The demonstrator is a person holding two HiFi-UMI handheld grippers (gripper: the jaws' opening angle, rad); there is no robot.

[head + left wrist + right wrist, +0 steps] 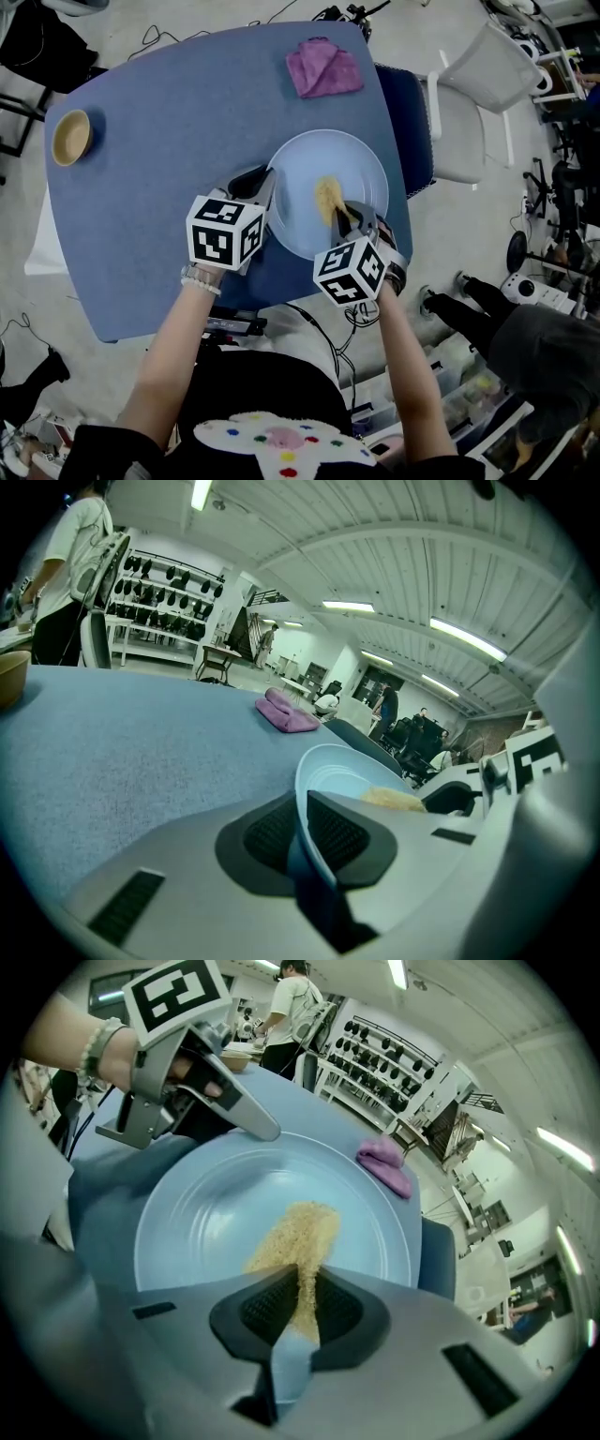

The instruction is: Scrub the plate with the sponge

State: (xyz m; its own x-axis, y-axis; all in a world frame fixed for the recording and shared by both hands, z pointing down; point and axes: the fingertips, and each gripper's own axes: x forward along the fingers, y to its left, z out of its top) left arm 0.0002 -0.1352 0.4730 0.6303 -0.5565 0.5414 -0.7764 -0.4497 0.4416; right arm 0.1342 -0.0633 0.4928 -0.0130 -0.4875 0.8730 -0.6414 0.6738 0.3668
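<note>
A pale blue plate (pixel 349 157) lies on the blue table (pixel 169 169) before the person. My left gripper (pixel 265 190) is shut on the plate's left rim (pixel 302 810), which stands between its ribbed pads. My right gripper (pixel 345 217) is shut on a yellow sponge (pixel 326 199) and holds it flat against the inside of the plate. In the right gripper view the sponge (pixel 298 1239) runs from the jaws onto the plate (pixel 202 1213), with the left gripper (pixel 267 1131) at the far rim. The sponge (pixel 394 799) also shows past the rim in the left gripper view.
A purple cloth (pixel 323 67) lies at the table's far edge, and a small wooden bowl (pixel 71 137) sits at its left corner. A white chair (pixel 483 98) stands to the right of the table. People and shelving fill the room behind.
</note>
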